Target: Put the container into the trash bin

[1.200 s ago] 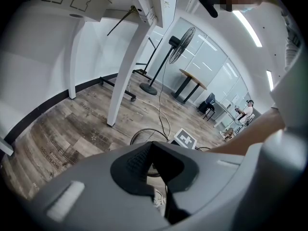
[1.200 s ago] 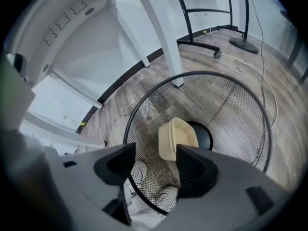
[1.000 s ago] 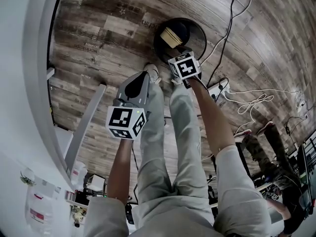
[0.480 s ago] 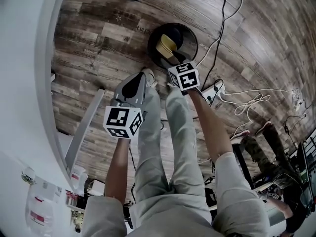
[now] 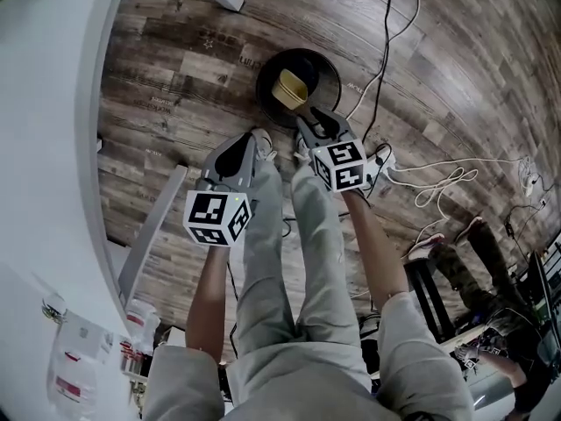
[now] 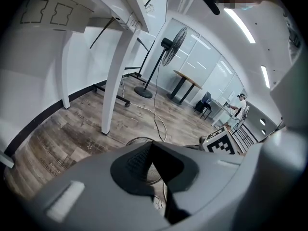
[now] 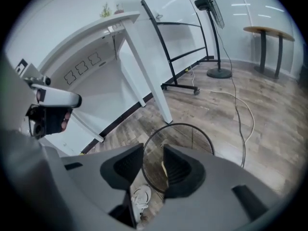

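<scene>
The round black wire trash bin (image 5: 298, 86) stands on the wood floor by my feet. A yellow container (image 5: 289, 89) lies inside it. My right gripper (image 5: 311, 123) hangs just on the near side of the bin's rim, apart from the container. Its jaws are closing with nothing between them. In the right gripper view the bin (image 7: 185, 138) shows past the right gripper (image 7: 153, 150), with a sliver of the container (image 7: 163, 168) inside. My left gripper (image 5: 237, 152) hangs left of the bin over my leg, shut and empty. The left gripper (image 6: 151, 146) hides most of the floor in its own view.
A white table (image 5: 53, 147) curves along the left, its leg (image 5: 149, 235) close to my left arm. Cables (image 5: 438, 178) and a power strip (image 5: 383, 159) lie right of the bin. A standing fan (image 6: 171, 47) and tables stand farther off. Another person's legs (image 5: 456, 261) are at the right.
My right gripper has lifted back from over the bin toward me, and its jaws have narrowed. The container stays in the bin. The left gripper has barely moved.
</scene>
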`<state>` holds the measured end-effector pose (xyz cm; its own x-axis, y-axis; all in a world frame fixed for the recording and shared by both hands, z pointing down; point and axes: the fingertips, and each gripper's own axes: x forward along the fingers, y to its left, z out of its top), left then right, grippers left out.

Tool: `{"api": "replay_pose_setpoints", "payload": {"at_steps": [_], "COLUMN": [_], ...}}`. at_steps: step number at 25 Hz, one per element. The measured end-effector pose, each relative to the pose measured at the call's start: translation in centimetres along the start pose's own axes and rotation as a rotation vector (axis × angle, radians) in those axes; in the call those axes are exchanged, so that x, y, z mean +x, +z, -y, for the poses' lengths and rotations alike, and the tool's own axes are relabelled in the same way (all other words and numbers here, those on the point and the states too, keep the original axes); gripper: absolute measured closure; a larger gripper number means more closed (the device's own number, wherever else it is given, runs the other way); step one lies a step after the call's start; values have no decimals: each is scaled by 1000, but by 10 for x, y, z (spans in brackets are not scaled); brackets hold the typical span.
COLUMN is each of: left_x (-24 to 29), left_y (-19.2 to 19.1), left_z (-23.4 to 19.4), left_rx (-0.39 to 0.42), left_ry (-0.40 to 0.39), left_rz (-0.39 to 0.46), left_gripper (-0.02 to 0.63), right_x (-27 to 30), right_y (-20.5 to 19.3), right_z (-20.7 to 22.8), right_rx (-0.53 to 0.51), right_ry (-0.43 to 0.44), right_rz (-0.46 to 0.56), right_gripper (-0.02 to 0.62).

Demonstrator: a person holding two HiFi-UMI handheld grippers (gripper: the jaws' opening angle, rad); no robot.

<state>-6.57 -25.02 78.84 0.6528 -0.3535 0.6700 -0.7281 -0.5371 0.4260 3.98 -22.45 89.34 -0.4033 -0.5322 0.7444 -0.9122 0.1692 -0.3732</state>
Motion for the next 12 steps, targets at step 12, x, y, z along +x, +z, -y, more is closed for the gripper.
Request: {"api": "replay_pose_setpoints", "payload": {"at_steps": [12], "left_x": [-15], "left_y": [22], "left_z": [25], "left_rx": [28], "left_ry": [-7], "left_rz": [18], "left_gripper": [595], "right_x": [-98], "right_y": [63], "right_z": [-22], "right_rx": [-94], "right_ry": [-48], "right_rz": [191], "right_gripper": [543]}}
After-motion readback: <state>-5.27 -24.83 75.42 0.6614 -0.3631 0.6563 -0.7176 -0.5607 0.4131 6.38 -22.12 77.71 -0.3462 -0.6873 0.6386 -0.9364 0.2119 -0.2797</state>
